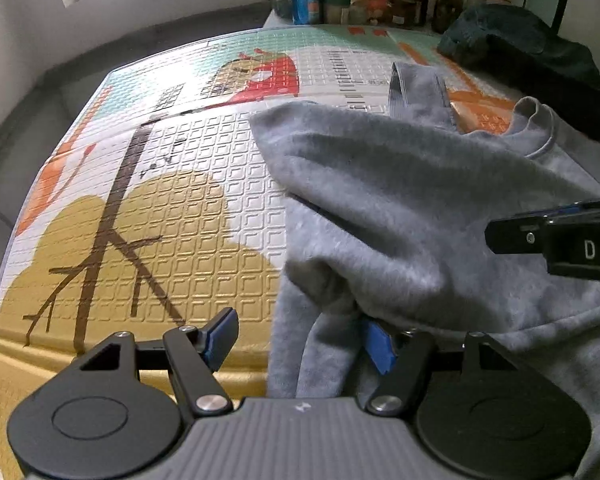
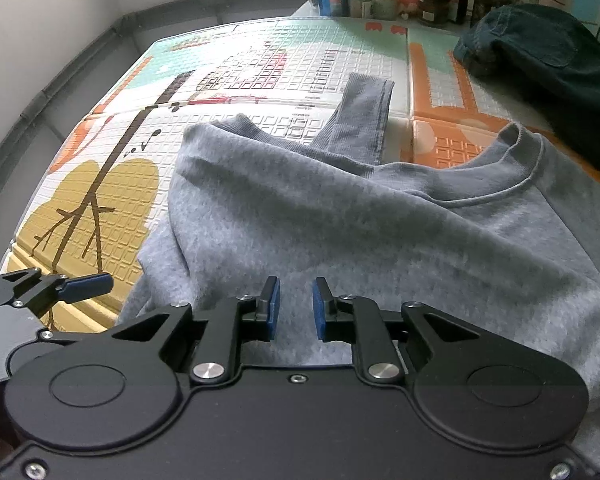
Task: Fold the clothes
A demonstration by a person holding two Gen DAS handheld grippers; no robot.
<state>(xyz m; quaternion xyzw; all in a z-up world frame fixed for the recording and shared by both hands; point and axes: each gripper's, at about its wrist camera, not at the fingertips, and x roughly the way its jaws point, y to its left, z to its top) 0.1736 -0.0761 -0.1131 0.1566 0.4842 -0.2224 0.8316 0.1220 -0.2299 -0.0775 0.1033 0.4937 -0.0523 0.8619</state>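
Hovering over the grey sweatshirt point(image 2: 340, 220), both hand-held grippers, left point(image 1: 300, 344) and right point(image 2: 296, 308), gape empty; its draped sleeve may slide unfolded.

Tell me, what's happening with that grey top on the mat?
A person holding a gripper in each hand is folding a grey sweatshirt on a patterned mat. One side is already folded over the body. The left gripper is open at the sweatshirt's left edge, with one pad in the cloth. The right gripper hangs over the middle, jaws slightly apart, gripping nothing. Dark jeans wait at the back.
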